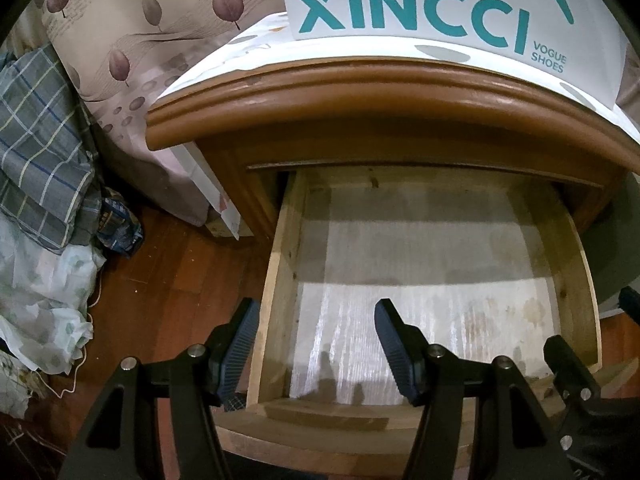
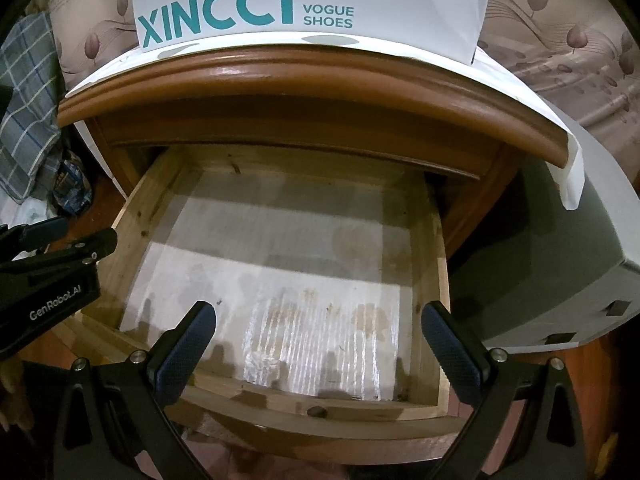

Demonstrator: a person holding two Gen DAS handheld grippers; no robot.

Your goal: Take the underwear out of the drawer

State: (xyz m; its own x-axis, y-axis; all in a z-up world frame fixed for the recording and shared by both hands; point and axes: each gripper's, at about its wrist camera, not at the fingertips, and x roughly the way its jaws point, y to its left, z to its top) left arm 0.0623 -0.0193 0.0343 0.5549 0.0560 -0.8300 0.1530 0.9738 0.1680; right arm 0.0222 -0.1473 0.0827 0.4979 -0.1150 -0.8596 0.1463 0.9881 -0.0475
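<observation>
A wooden drawer stands pulled out of a brown nightstand. Its bottom is lined with stained whitish paper, and nothing lies on it; no underwear shows in either view. My left gripper hovers open over the drawer's front left corner, one finger outside the left wall, with nothing between the fingers. My right gripper hangs open above the drawer's front edge, also with nothing in it. Each gripper shows at the edge of the other's view: the right gripper and the left gripper.
A white shoe bag with teal letters stands on the nightstand top. Plaid cloth and crumpled bedding lie at the left on the red-brown wood floor. A grey box sits right of the nightstand.
</observation>
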